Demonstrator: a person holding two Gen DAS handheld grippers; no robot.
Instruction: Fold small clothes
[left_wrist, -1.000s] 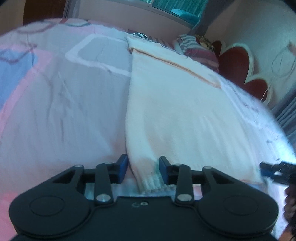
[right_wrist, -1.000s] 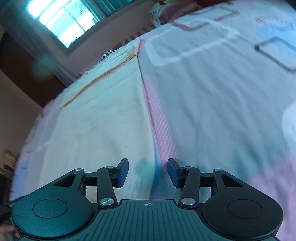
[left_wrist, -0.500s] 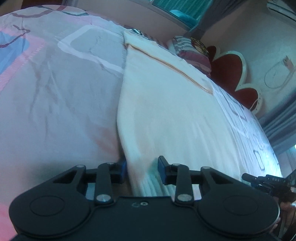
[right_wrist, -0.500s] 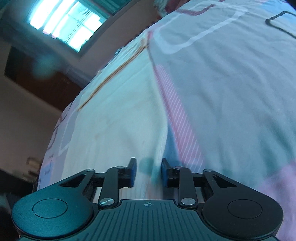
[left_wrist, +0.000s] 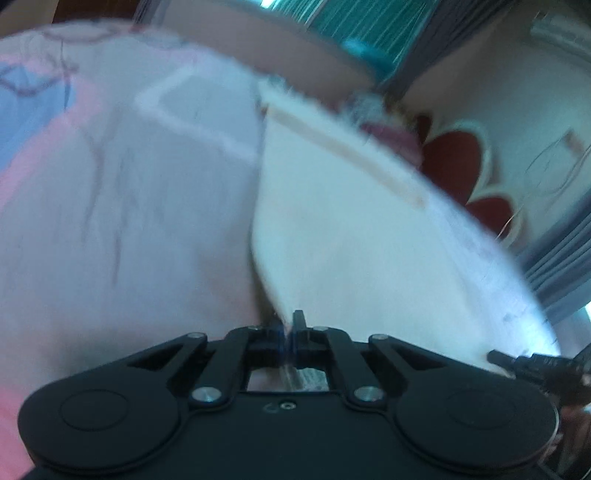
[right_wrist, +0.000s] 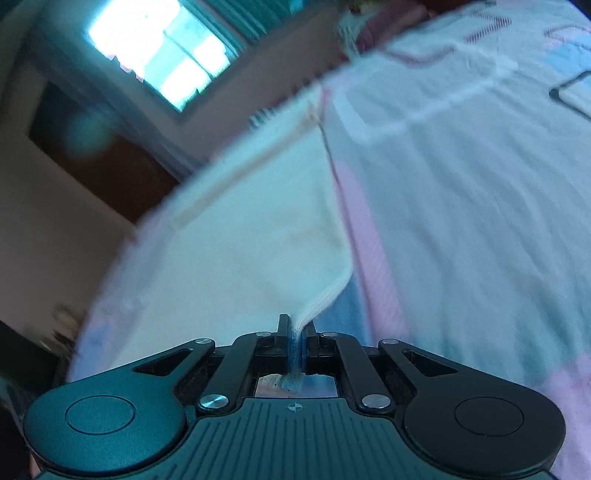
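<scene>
A bed (left_wrist: 122, 206) fills most of both views, covered by a sheet patterned in pink, grey and pale blue with white outlined rectangles. On it lies the cream garment (left_wrist: 351, 236), a soft knitted piece spread lengthways away from the cameras, with a thin tan stripe crossing it near its far end. Its near hem is ribbed, and both near corners are raised off the sheet so the cloth pulls into a taut point at each one. The rest of the garment (right_wrist: 240, 236) still rests flat on the bed.

In the left wrist view the left tongs (left_wrist: 291, 332) are pressed together, pinching the garment's near left corner, with a strip of fabric showing behind the closed tips. In the right wrist view the right tongs (right_wrist: 295, 347) are likewise clamped on the near right corner, where the ribbed edge folds into the grip and a tuft of cloth pokes out behind.

At the bed's far end sits a striped pillow (left_wrist: 388, 136), blurred, next to a red and white headboard (left_wrist: 465, 166). A bright window (right_wrist: 159, 59) shows beyond.
</scene>
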